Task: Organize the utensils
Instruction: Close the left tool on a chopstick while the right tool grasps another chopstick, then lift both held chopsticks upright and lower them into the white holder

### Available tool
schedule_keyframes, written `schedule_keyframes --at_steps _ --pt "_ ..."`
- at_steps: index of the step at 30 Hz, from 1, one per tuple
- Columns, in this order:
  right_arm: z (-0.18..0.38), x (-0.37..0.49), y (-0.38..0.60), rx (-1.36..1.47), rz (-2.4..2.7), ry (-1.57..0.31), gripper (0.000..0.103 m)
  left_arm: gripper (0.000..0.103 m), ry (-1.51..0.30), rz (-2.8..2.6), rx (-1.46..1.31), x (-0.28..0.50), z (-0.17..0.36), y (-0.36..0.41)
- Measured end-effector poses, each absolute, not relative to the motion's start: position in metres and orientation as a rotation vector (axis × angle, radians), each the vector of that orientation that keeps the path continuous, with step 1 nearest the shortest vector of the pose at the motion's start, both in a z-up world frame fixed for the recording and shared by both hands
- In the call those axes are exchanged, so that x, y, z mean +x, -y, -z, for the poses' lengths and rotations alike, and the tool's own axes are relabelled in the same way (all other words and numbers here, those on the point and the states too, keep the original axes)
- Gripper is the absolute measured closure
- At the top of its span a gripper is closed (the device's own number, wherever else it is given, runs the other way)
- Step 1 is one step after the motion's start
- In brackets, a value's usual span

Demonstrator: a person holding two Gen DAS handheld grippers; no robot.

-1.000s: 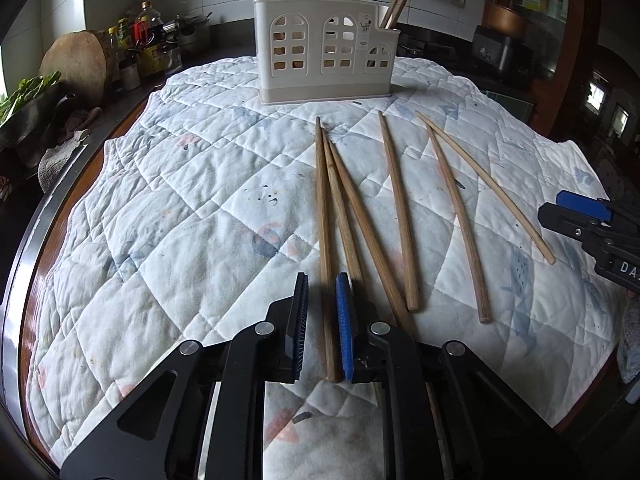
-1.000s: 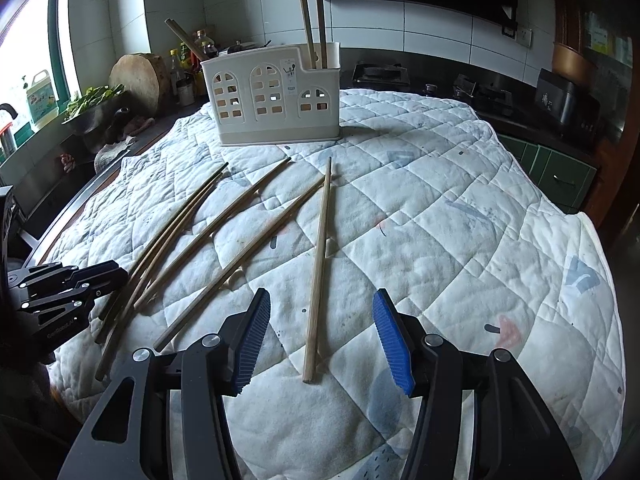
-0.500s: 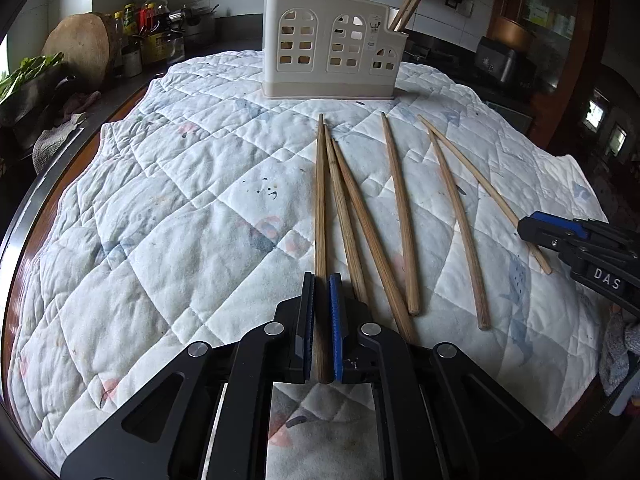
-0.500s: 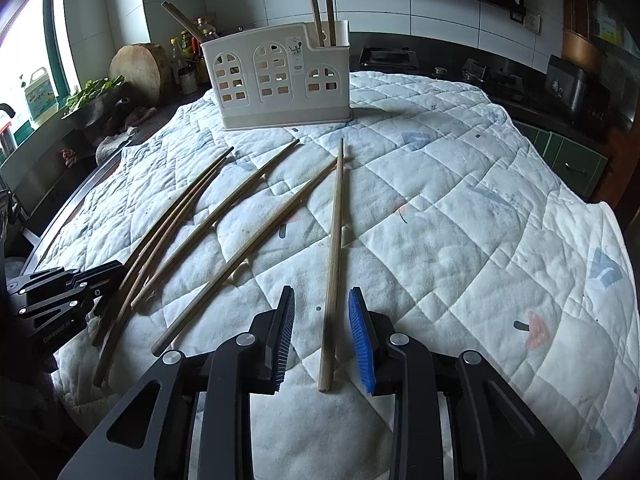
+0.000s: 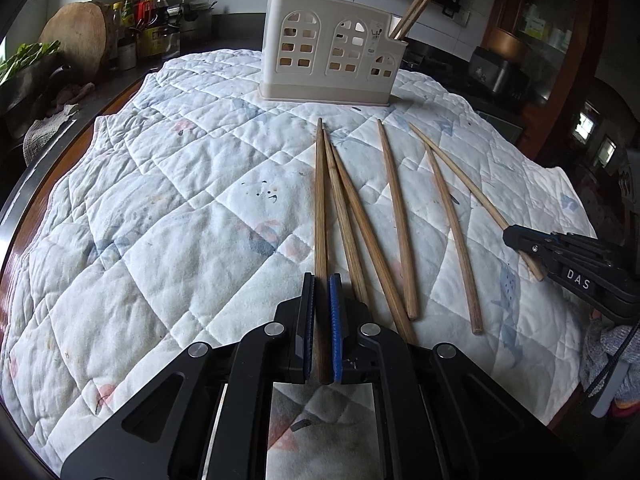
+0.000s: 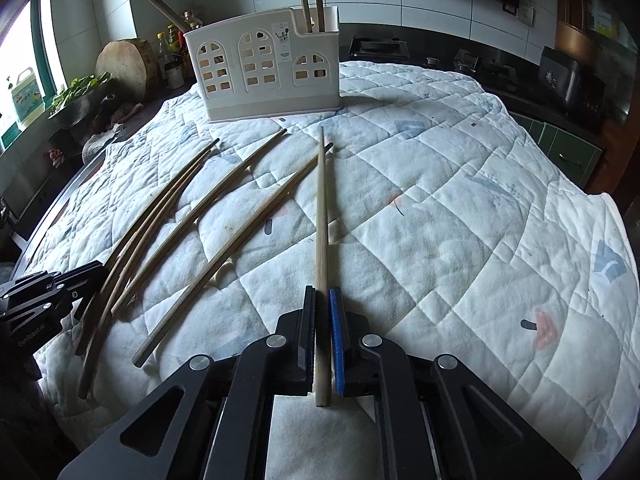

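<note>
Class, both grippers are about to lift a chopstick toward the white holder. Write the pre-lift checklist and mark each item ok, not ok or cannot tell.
1. Left gripper shut on the leftmost chopstick: ok.
2. Right gripper shut on the pale chopstick: ok.
3. Each gripper holds only one chopstick: ok; neighbours lie outside the pads.
4. Holder upright on the quilt: ok.
5. Room left in the holder: cannot tell; chopsticks already stand at both ends, and the inside is hidden.
6. Grip is near the chopstick's end, so it may tilt when lifted: cannot tell.
</note>
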State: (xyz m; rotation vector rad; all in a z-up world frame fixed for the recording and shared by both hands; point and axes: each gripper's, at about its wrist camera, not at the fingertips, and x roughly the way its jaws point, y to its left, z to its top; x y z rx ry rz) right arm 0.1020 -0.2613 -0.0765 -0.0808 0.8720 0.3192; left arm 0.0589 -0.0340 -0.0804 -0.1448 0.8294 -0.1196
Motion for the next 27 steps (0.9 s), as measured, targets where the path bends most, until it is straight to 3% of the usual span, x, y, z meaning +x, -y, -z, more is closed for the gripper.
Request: schedule_keyframes --at_steps 14,27 --pt "-0.024 0.097 0.27 -0.074 -0.359 -0.636 0.096 0.097 -0.661 0.157 -0.139 0.049 0.011 0.023" --pt "-0.106 0.15 0.272 -0.105 -0.383 -0.561 0.096 0.097 -0.596 0.201 -0.07 0.094 -0.054 0.018"
